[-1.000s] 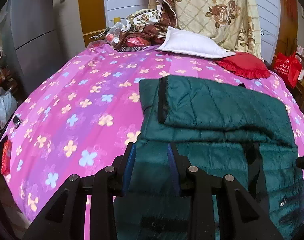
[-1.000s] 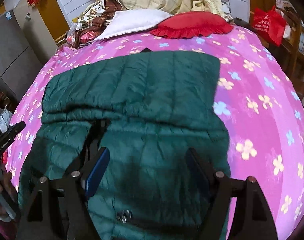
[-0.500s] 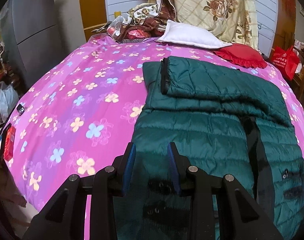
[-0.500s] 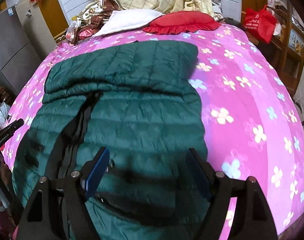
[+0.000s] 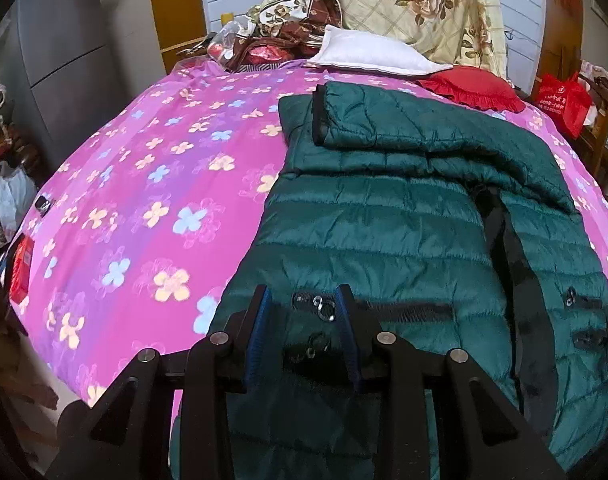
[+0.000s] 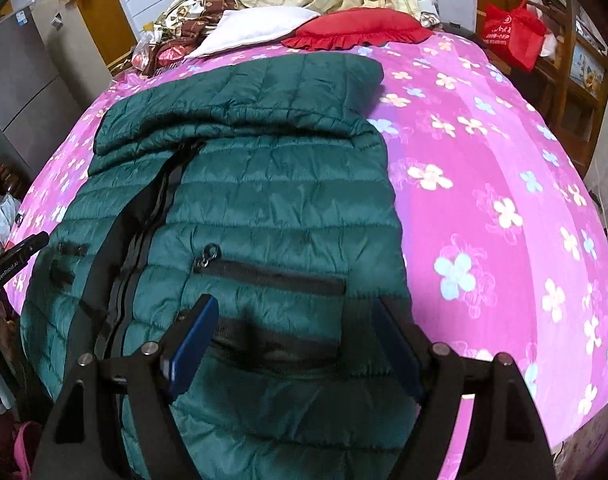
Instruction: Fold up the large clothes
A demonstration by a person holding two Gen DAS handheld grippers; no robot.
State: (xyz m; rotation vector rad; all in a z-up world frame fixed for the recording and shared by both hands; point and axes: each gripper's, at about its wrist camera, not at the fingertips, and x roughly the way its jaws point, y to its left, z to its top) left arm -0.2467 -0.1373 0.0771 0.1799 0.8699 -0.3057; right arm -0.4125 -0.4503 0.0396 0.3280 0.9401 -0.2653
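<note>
Now both grippers are hovering released over the green puffer jacket [image 5: 384,220] lying along the bed's [image 5: 144,184] near edge: left gripper [image 5: 303,304] narrowly parted, right gripper [image 6: 294,312] spread wide.

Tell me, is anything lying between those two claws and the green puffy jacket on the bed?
Nothing visible. The left gripper and right gripper both hover open directly over the jacket, with only bare fabric beneath.

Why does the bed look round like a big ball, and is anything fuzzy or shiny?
In both wrist views the fisheye lens bends the pink bedsheet into a dome and leaves dark corners. In the left wrist view the green jacket shows soft sheen, with little blur. In the right wrist view the right gripper casts a dark shadow on the jacket below its pocket.
</note>
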